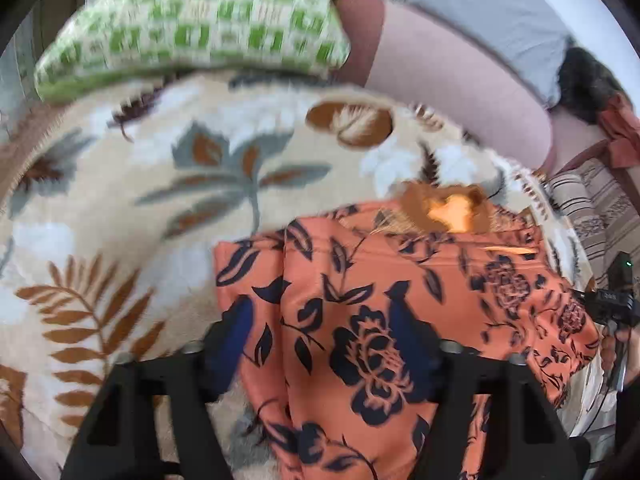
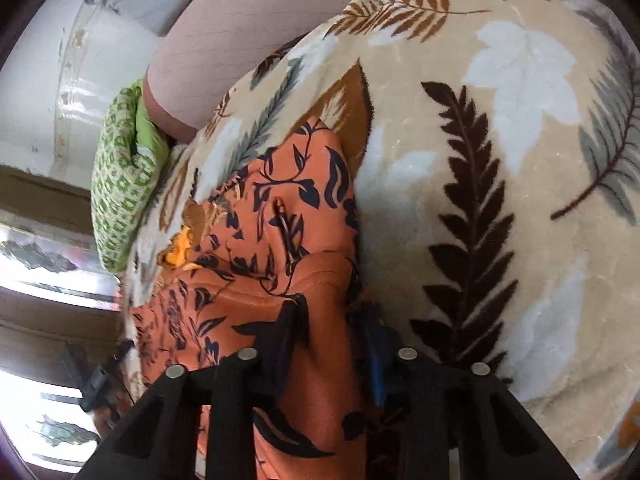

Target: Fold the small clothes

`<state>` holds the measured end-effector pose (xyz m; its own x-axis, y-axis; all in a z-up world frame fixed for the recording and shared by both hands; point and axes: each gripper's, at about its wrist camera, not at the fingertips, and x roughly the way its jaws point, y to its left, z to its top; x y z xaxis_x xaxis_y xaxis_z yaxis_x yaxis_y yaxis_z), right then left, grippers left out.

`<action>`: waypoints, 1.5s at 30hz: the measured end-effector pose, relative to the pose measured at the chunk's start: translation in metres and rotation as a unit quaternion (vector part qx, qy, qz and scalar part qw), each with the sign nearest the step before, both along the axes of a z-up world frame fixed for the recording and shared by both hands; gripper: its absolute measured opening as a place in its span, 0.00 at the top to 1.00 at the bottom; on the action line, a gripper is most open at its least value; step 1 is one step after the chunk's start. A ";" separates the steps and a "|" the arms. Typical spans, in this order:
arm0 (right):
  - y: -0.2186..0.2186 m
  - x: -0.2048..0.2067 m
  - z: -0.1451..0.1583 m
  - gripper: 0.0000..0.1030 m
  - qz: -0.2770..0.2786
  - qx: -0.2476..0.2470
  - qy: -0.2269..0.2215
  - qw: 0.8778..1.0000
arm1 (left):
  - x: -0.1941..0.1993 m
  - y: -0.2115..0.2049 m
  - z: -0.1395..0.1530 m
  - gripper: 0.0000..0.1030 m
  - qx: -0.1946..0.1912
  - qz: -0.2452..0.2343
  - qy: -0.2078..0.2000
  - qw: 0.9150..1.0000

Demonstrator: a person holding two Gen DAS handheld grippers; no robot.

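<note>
A leaf-patterned blanket (image 1: 120,208) lies beneath a green checkered pillow (image 1: 192,24) near a pink bolster (image 1: 452,96).

Bedroom: leaf-print blanket (image 1: 140,208), green pillow (image 1: 192,28)

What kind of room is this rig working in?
Most likely a bedroom: the orange floral garment lies on a plush leaf-print blanket, with a green-and-white checked pillow at its far edge. A window shows in the right wrist view.

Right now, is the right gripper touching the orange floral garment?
Touching. The right wrist view shows the right gripper with the orange floral garment bunched between its fingers.
</note>
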<state>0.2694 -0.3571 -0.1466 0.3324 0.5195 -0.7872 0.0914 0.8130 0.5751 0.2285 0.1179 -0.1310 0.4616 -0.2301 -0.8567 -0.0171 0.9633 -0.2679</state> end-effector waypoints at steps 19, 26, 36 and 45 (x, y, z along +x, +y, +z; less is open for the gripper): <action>0.045 0.043 0.084 0.93 -0.003 -0.160 -0.189 0.969 | -0.018 0.014 0.030 0.80 0.044 0.053 -0.082 0.994; 0.033 0.025 0.050 0.89 -0.018 -0.181 -0.161 0.970 | -0.046 0.040 0.013 0.71 0.051 0.110 -0.070 0.990; -0.009 -0.061 0.045 0.67 -0.029 -0.061 -0.096 0.993 | -0.158 0.004 0.016 0.32 -0.064 0.067 -0.038 0.995; -0.019 -0.124 -0.008 0.23 -0.165 0.157 -0.033 0.973 | -0.201 -0.015 -0.005 0.31 -0.149 0.157 0.005 0.976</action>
